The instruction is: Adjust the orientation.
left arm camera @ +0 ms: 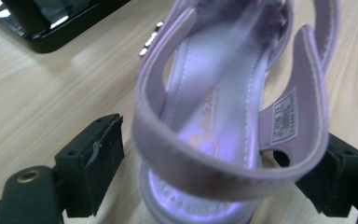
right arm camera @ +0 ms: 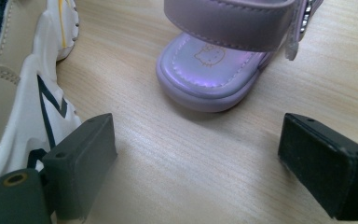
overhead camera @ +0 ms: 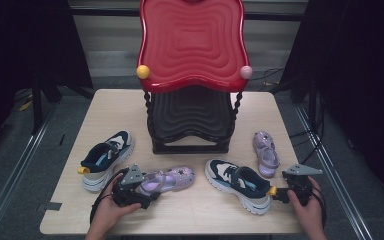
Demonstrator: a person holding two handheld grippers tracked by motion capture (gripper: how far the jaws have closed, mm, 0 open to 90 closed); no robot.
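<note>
Overhead light, table (overhead camera: 190,210) bright, surroundings dark; sandal (left arm camera: 223,116) close-up blurred, glare on insole.

Bare table (overhead camera: 200,212) runs along the near edge between the two sneakers. The black rack (overhead camera: 190,127) with its red tray (overhead camera: 192,42) blocks the middle toward the far edge. Both far corners lie open.

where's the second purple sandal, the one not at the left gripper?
In the high view the small glossy purple strap sandal lies on the right half of the light wooden table, between the black base of the red two-tier shoe rack and the right gripper.
</note>
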